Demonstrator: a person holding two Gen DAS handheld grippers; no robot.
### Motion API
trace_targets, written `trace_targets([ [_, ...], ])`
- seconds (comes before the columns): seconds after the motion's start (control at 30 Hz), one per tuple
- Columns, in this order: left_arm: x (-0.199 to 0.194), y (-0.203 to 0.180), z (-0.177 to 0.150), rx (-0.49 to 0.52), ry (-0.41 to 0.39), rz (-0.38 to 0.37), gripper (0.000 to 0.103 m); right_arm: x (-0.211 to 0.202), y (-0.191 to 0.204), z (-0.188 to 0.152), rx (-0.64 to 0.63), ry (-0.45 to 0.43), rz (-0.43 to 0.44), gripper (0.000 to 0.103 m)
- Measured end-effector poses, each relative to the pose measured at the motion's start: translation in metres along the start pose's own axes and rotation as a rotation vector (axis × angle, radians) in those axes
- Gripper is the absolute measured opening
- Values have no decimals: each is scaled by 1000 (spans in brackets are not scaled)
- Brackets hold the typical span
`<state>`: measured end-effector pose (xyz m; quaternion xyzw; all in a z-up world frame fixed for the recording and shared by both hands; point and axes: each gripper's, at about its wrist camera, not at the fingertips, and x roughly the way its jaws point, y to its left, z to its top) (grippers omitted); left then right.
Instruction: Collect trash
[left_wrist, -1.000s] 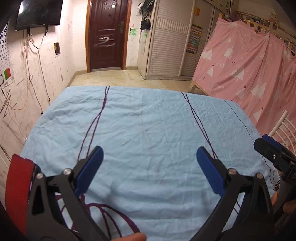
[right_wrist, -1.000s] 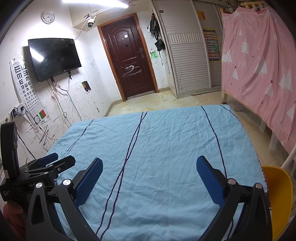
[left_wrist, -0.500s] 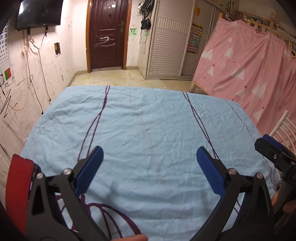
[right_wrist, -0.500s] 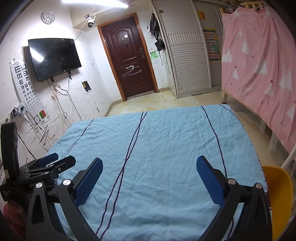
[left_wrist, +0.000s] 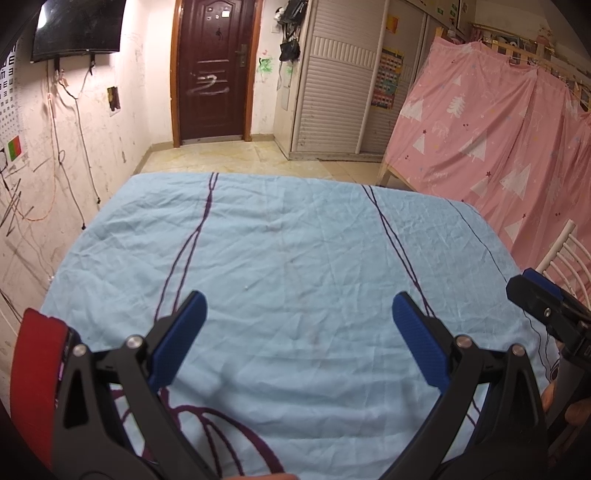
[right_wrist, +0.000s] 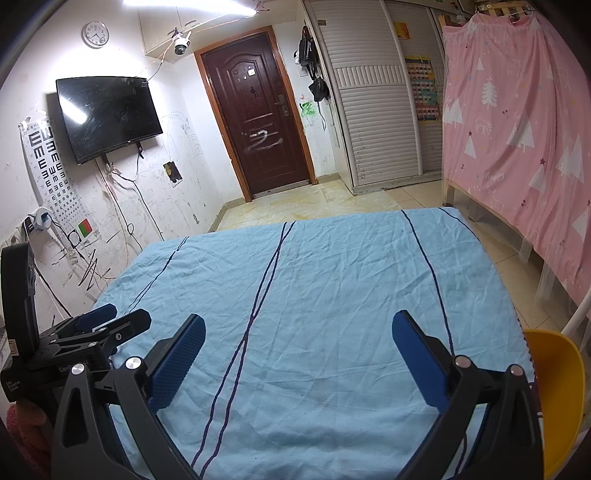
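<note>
My left gripper (left_wrist: 297, 325) is open and empty, held above the near part of a light blue sheet (left_wrist: 288, 251) with thin dark lines. My right gripper (right_wrist: 297, 343) is also open and empty above the same sheet (right_wrist: 332, 280). Each gripper shows at the edge of the other's view: the right one at the right in the left wrist view (left_wrist: 546, 306), the left one at the left in the right wrist view (right_wrist: 107, 325). A tiny white speck (left_wrist: 246, 287) lies on the sheet ahead of the left gripper. No other trash shows.
A yellow chair seat (right_wrist: 557, 387) stands at the sheet's right edge beside a white rail (left_wrist: 557, 247). A pink curtain (right_wrist: 517, 129) hangs on the right. A wall with cables (left_wrist: 55, 155) runs along the left. A brown door (right_wrist: 258, 125) is at the far end.
</note>
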<state>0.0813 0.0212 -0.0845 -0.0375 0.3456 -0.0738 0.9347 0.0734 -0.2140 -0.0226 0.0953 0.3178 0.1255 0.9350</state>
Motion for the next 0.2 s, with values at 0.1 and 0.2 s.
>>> trace_targets([
  [0.1,-1,0,1,-2,6,1,97,0,0,0,2,-1,1,94],
  [0.2,-1,0,0,-2,9,0,97,1,-3,-1,4,0,3,94],
])
